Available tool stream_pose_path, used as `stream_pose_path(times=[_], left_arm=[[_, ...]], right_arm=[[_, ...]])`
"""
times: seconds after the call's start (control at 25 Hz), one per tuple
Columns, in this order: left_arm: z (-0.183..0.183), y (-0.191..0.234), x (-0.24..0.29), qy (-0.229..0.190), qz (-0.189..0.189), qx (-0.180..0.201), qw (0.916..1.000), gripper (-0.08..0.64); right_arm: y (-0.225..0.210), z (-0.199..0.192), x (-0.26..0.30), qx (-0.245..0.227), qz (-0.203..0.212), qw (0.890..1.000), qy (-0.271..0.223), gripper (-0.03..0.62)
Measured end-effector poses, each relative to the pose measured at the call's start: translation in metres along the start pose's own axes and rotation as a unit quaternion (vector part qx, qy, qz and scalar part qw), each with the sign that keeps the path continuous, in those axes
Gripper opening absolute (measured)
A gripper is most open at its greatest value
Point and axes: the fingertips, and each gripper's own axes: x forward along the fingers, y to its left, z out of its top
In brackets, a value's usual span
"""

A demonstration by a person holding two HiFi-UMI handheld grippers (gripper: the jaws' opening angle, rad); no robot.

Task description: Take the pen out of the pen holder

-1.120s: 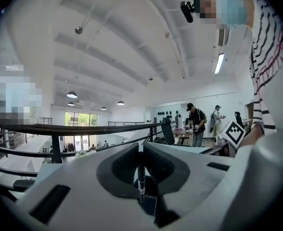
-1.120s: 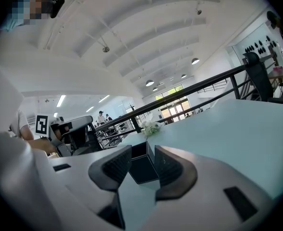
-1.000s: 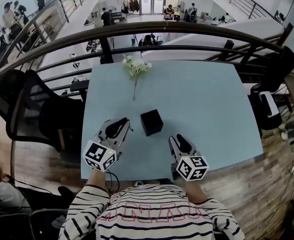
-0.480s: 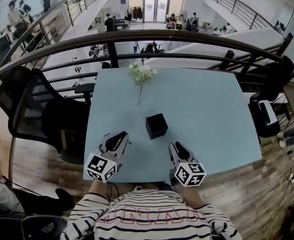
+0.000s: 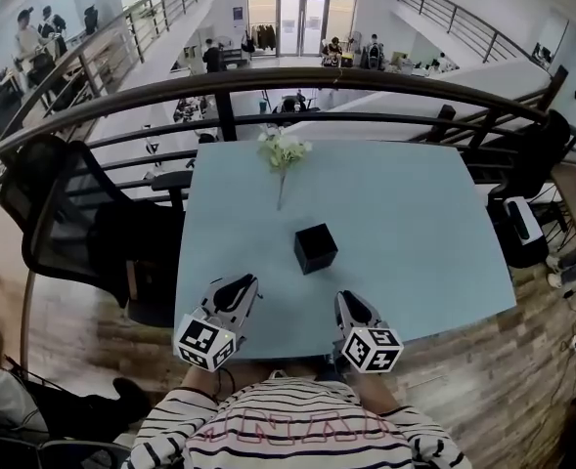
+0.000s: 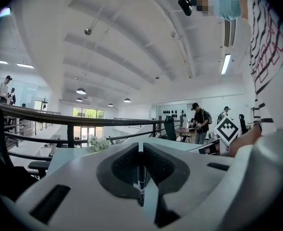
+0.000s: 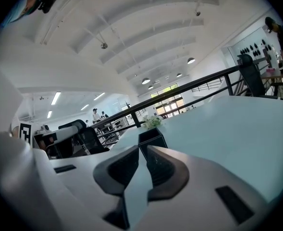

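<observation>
Light-blue table point(image 5: 415, 223) is standing against a dark railing point(image 5: 366, 76) above an open hall, with a stem of white flowers point(image 5: 284, 149) lying at its far side.

1. Left gripper point(image 5: 243, 287) is hovering over the near edge of the table. Its jaws are pressing together on a thin dark pen point(image 6: 141, 177), which is standing roughly upright between the pads.
2. Right gripper point(image 5: 347, 301) is hovering beside it, well apart. Its jaws have just been closing and are now showing only a narrow gap, with nothing between them.
3. Black pen holder point(image 5: 316, 247) is sitting ahead of both grippers and between them, straight beyond the right gripper's jaw tips and touching neither gripper.

Judging by this layout, the pen is already out of the holder and the step in hand is carrying it clear.

To do this step well:
- Hold the clamping pressure even; a thin, smooth barrel is likely to slide or pivot in the pads.
- Avoid rolling the left gripper, so that the pen is not swinging.
- Leave the right gripper clear of the holder, to avoid knocking it.
- If setting the pen down, lower it close to the table before releasing.
</observation>
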Motion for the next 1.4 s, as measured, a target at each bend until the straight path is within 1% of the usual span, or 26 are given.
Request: stream_pose_path(times=[0.2,0.44,0.76,1.4], left_arm=[[-0.002,-0.008,-0.009,0.004,-0.010,0.003,0.9999,0.049],[-0.005,-0.013,-0.014,0.006,-0.016,0.000,0.9999,0.049],[-0.012,-0.018,-0.007,0.014,-0.019,-0.003,0.9997,0.048],[-0.016,-0.012,-0.005,0.018,-0.014,-0.009,0.9997,0.049]], right_arm=[[0.003,-0.014,-0.010,0.002,-0.016,1.000,0.017,0.052],[0.009,-0.019,-0.018,-0.010,-0.015,1.000,0.025,0.028],[0.002,-0.019,-0.018,-0.028,-0.023,0.999,0.028,0.026],[0.005,-0.017,-0.010,-0.028,-0.016,0.999,0.027,0.026]])
